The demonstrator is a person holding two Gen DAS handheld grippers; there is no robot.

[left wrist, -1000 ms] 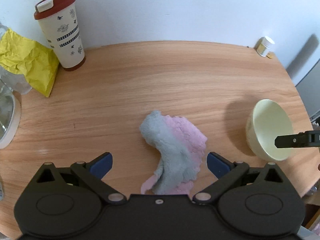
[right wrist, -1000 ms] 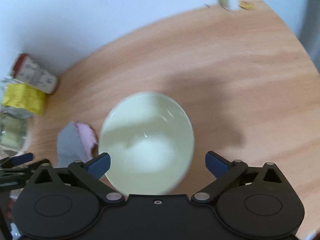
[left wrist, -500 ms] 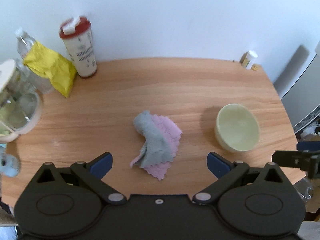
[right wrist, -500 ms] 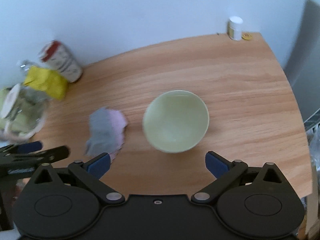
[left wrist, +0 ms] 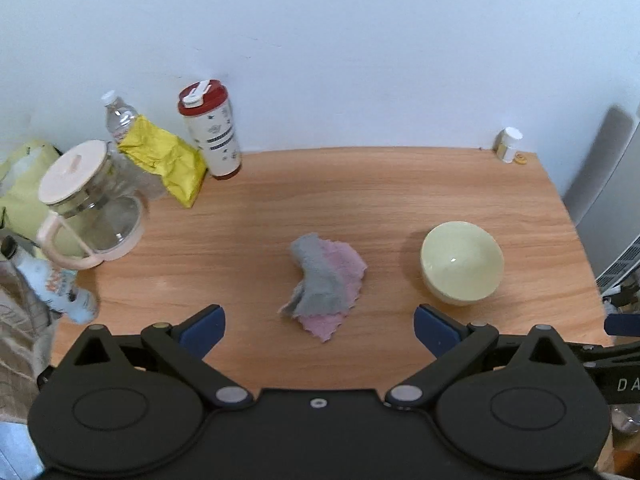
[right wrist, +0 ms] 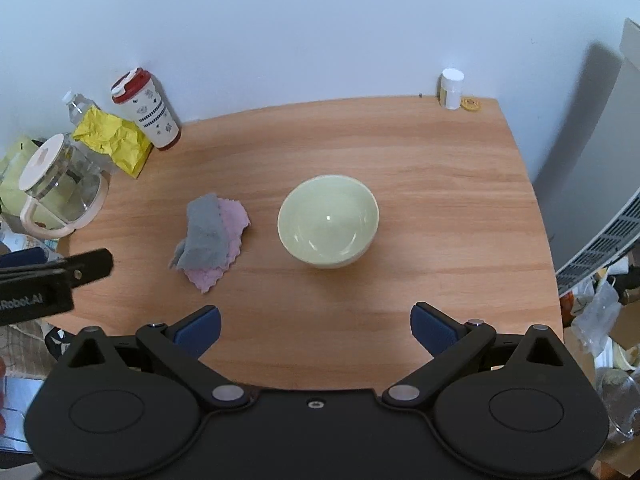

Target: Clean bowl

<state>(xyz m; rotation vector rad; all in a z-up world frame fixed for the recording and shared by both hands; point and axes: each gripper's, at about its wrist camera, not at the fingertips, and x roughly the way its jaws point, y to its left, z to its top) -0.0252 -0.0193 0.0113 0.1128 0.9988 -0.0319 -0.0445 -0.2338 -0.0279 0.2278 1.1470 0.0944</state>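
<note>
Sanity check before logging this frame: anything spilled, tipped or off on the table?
Nothing spilled or broken. The bowl sits upright and looks empty. The cloth lies crumpled beside it, not touching. A small spray bottle leans over the table's left edge. Both tools are open, holding nothing.

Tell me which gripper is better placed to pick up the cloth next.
Probably the left. The left gripper is open and lined up with the cloth, while the right gripper, also open, faces the bowl.

Water bottle [left wrist: 120, 120] half hidden by yellow bag [left wrist: 164, 160] — label unreadable
</note>
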